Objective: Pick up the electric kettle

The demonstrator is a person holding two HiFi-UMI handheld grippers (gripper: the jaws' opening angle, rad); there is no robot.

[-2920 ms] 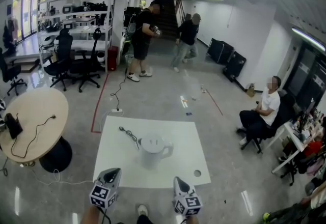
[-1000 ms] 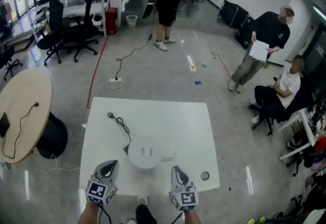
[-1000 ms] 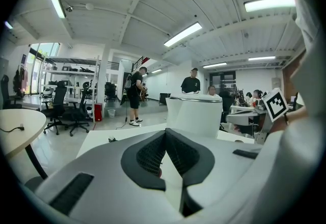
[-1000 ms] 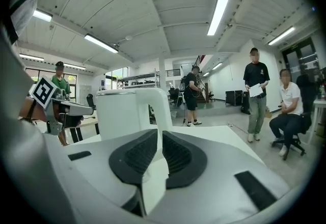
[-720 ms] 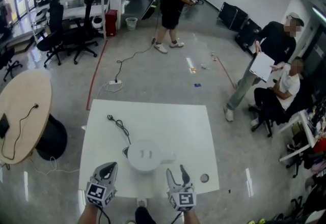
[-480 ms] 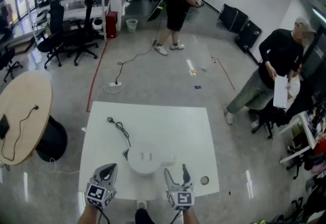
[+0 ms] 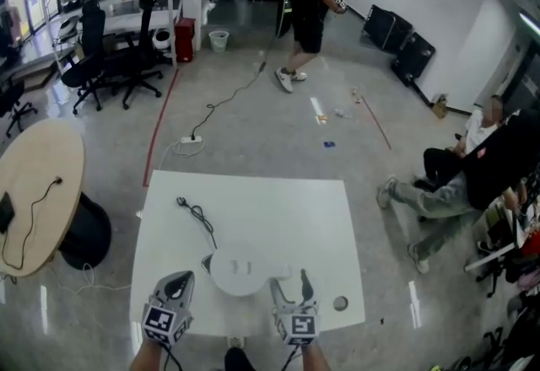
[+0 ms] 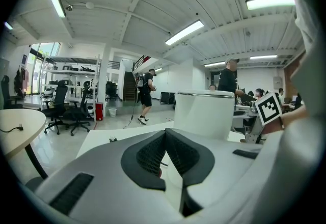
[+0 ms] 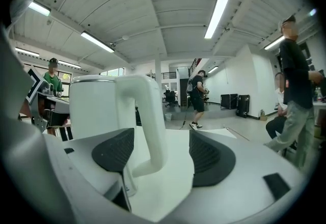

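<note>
Step in hand looked like lining up the grab on the kettle's handle, not yet a grip. Left hand-held gripper (image 7: 175, 283) sat low at the near edge of the white tabletop (image 7: 287, 201), jaws together with nothing between them. It was probably best left parked there, since the body was too wide for it. Electric kettle (image 7: 239, 269) stood upright near the tabletop's front edge, lid on, with a cord (image 7: 199, 215) running off to the back-left and the handle (image 9: 146, 116) pointing right. Right hand-held gripper (image 7: 292, 286) had its jaws opening, spread wide, with the handle upright between the pads and neither pad pressing on it.

Judged good practice:
- push in a little deeper so the pads cover the handle's straight middle, not the lower curve
- centre it first, as the handle sat nearer the left pad with a clear gap to the right pad
- close squarely, then lift straight up to avoid swing
- watch the cord for drag, and the near edge too

Relative position: the kettle body was just ahead of the left hand-held gripper and to its right, apart from it. For the right one, the body was ahead-left and only the handle was inside the jaws
</note>
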